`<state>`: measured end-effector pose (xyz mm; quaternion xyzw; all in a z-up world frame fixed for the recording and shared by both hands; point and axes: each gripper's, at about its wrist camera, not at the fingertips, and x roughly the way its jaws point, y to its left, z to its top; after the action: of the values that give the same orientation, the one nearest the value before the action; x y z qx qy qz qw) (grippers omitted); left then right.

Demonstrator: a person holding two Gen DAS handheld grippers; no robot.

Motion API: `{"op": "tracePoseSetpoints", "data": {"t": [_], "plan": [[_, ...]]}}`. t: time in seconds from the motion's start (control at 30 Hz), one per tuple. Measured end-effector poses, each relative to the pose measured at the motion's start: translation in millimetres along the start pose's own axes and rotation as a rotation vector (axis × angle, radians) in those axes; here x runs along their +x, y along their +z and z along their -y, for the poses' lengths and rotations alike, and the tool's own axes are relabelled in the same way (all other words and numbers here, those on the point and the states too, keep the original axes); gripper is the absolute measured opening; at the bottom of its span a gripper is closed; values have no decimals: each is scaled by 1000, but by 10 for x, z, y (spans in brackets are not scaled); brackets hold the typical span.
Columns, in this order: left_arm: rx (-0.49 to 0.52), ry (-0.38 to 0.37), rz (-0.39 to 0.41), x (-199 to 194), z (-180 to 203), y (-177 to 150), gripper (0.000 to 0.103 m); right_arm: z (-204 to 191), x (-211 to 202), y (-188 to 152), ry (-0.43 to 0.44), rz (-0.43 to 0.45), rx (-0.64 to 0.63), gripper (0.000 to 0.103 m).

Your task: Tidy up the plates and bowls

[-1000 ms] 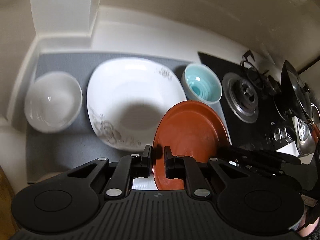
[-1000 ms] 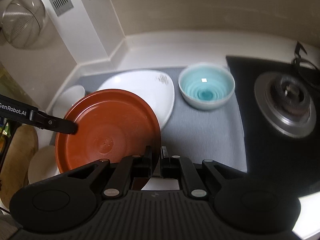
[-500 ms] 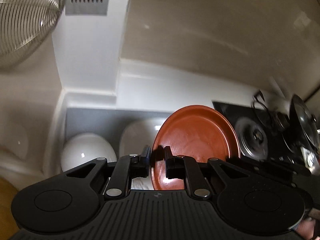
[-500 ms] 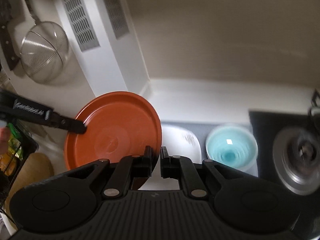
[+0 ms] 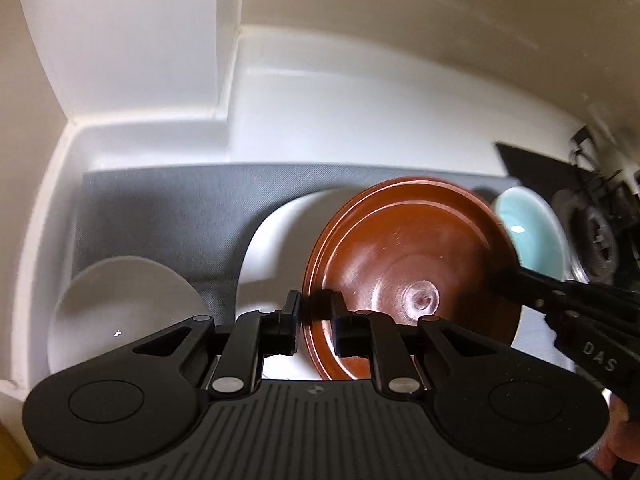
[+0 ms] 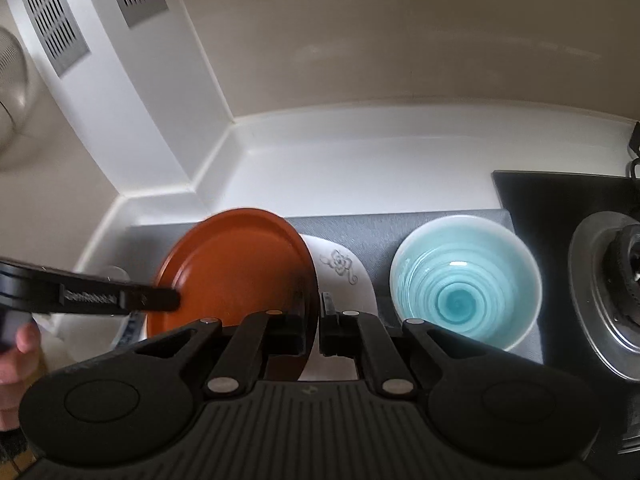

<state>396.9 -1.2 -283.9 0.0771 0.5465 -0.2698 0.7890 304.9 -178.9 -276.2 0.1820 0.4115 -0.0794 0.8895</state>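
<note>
A red-brown plate (image 5: 412,264) hangs tilted above the grey mat (image 5: 168,208), gripped at two opposite rims. My left gripper (image 5: 316,312) is shut on its left rim. In the left wrist view my right gripper (image 5: 510,278) reaches in from the right onto the far rim. In the right wrist view the plate (image 6: 236,264) stands edge-on in my right gripper (image 6: 320,312), whose jaws are closing tight on the rim, while my left gripper (image 6: 172,300) holds the other side. Beneath lies a white square plate (image 6: 340,268) with a flower print.
A white bowl (image 5: 120,304) sits at the mat's left end and a teal bowl (image 6: 466,280) at its right. A black hob with a burner (image 6: 608,288) lies further right. White walls enclose the counter at the back and left. A person's hand (image 6: 20,344) shows at the left edge.
Both grippers swung upward with the red-brown plate, then came back down. The plate now hangs closer to the back wall, over the white square plate. Both grips have held.
</note>
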Motion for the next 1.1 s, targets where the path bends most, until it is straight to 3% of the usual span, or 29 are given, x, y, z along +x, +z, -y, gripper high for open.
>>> {"op": "tracePoseSetpoints", "data": {"t": [0.13,0.3,0.37,0.47,0.63,0.7,0.77,0.87,0.93,1.1], "plan": [[-22,38,-18,139,-61,-59,14,14,186,-132,6,-17,6,4],[45,71,13,177,18,-135,12,66,301,-216,-11,-34,9,5],[16,48,6,149,-27,-121,12,89,320,-212,-8,-48,8,8],[3,0,68,-48,-62,-149,12,116,161,-197,-17,2,27,19],[44,-38,142,-260,50,-221,12,41,28,-213,35,43,-10,19],[83,-73,135,-199,141,-230,12,0,105,-229,71,19,-17,16],[116,-61,101,-32,218,-248,11,-39,224,-274,90,-19,-27,7],[134,-35,31,247,239,-285,7,-48,410,-320,86,-77,-6,4],[120,-26,29,309,188,-271,4,-17,449,-342,102,-71,12,0],[115,-25,52,347,94,-238,4,-66,474,-341,104,-61,-25,0]]}}
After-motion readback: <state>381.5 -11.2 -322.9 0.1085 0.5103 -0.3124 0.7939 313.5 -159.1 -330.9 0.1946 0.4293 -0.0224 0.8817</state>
